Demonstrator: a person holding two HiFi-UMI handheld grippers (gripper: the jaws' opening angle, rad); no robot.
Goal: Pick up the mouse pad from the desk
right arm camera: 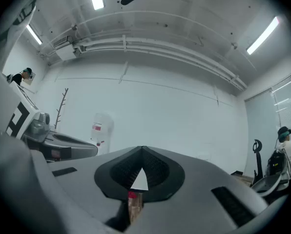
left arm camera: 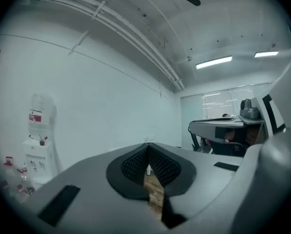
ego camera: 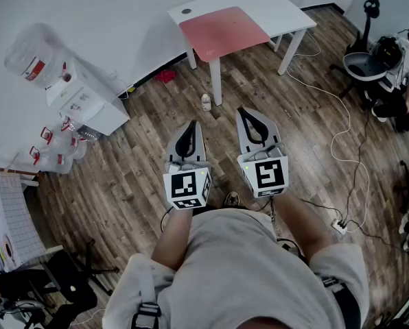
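A red mouse pad (ego camera: 224,31) lies flat on a small white desk (ego camera: 280,11) at the top of the head view. My left gripper (ego camera: 193,124) and right gripper (ego camera: 243,110) are held side by side in front of my body, level and pointing toward the desk. Both hang over the wooden floor, well short of the desk. Both are shut with nothing between the jaws. In the left gripper view the left gripper (left arm camera: 148,146) has its jaws closed, with floor showing below. In the right gripper view the right gripper (right arm camera: 141,150) is closed, and a sliver of red shows low in the gap.
A water dispenser (ego camera: 71,91) stands against the wall at left. A small bottle (ego camera: 206,102) and a red object (ego camera: 166,76) lie on the floor by the desk legs. Cables and a power strip (ego camera: 339,226) run at right, near a chair (ego camera: 366,66) and a person (ego camera: 405,53).
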